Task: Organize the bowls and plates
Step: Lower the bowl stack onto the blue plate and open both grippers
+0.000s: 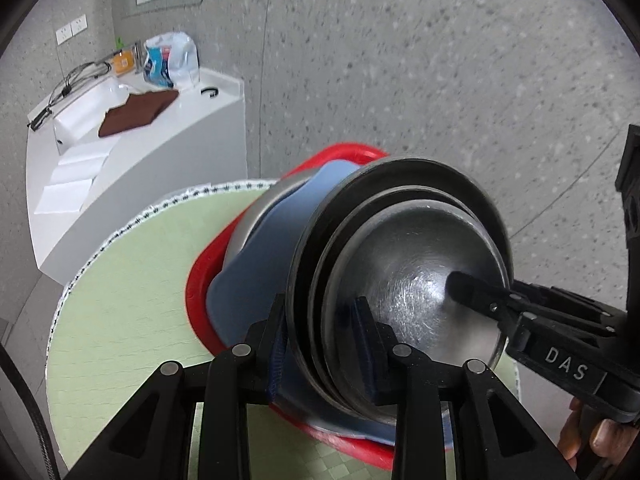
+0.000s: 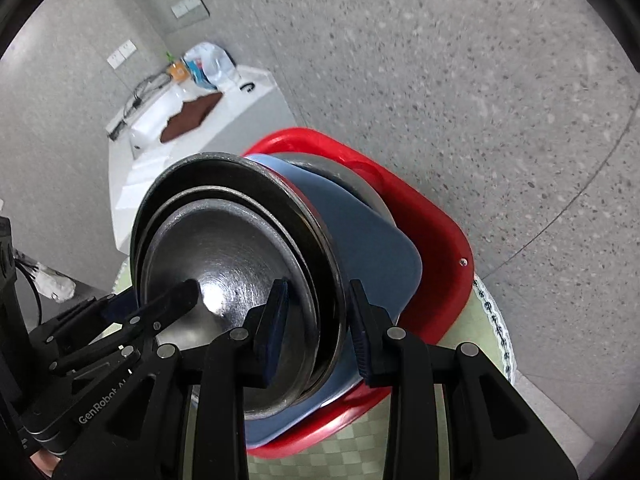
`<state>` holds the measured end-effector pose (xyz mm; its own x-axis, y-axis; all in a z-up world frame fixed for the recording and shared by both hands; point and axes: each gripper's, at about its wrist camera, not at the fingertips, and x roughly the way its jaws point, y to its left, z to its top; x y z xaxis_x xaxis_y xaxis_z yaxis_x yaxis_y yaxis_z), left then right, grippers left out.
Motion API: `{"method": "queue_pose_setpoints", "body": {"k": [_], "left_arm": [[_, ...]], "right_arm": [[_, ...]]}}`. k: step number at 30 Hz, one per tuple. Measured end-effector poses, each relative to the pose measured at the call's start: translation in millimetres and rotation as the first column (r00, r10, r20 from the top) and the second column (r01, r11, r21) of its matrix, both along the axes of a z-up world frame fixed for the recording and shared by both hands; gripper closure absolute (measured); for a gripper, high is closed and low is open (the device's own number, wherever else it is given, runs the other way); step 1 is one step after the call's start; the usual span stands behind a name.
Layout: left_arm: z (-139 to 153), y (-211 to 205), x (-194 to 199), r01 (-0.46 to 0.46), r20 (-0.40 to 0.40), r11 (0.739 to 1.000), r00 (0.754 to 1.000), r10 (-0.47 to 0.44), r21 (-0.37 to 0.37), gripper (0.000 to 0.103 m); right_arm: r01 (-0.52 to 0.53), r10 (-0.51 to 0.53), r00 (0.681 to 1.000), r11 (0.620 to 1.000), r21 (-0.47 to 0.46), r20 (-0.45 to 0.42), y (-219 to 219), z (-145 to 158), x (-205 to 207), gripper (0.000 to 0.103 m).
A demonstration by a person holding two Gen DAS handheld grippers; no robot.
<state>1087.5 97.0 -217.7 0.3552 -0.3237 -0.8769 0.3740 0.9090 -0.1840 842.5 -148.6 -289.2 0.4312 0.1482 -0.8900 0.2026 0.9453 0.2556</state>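
Observation:
A stack of dishes sits on a round green mat: a red square plate at the bottom, a blue square plate, then nested steel bowls. My left gripper straddles the near rim of the steel bowls, one finger inside, one outside. My right gripper straddles the opposite rim of the same bowls, over the blue plate and red plate. Each gripper shows in the other's view. Whether the pads press the rims is unclear.
A white counter stands behind the mat, with a brown cloth, bags and cables on it. A grey speckled floor surrounds the table. The mat's patterned edge is near the red plate.

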Motion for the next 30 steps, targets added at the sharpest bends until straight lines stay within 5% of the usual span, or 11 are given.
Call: {"method": "queue_pose_setpoints", "body": {"k": [9, 13, 15, 18, 23, 30], "left_arm": [[-17.1, -14.4, 24.2, -0.028, -0.006, 1.0, 1.0, 0.028, -0.005, 0.068], [-6.5, -3.9, 6.2, -0.061, 0.042, 0.998, 0.997, 0.062, -0.032, 0.033], [1.9, 6.9, -8.4, -0.083, 0.068, 0.995, 0.994, 0.086, -0.051, 0.031], [15.0, 22.5, -33.0, -0.126, 0.115, 0.99, 0.984, 0.133, -0.067, 0.022], [41.7, 49.2, -90.2, -0.219, 0.234, 0.974, 0.946, 0.226, -0.053, 0.011], [79.5, 70.4, -198.0, -0.324, 0.403, 0.944, 0.858, 0.318, -0.055, 0.001]], "right_arm": [[-0.02, 0.02, 1.0, 0.999, -0.026, -0.006, -0.1, -10.6, 14.6, 0.071], [-0.022, 0.022, 1.0, 0.999, -0.025, 0.018, 0.2, -9.1, 12.2, 0.066], [-0.02, 0.021, 0.999, 0.999, -0.026, 0.036, 0.3, -6.3, 8.6, 0.053], [-0.018, 0.022, 0.997, 0.998, -0.052, 0.076, 1.0, 3.3, -3.1, 0.049], [-0.027, 0.042, 0.985, 0.996, -0.09, 0.165, 11.9, 30.3, -31.9, 0.036], [-0.088, 0.115, 0.945, 0.991, -0.098, 0.307, 41.4, 71.2, -103.4, 0.021]]}}
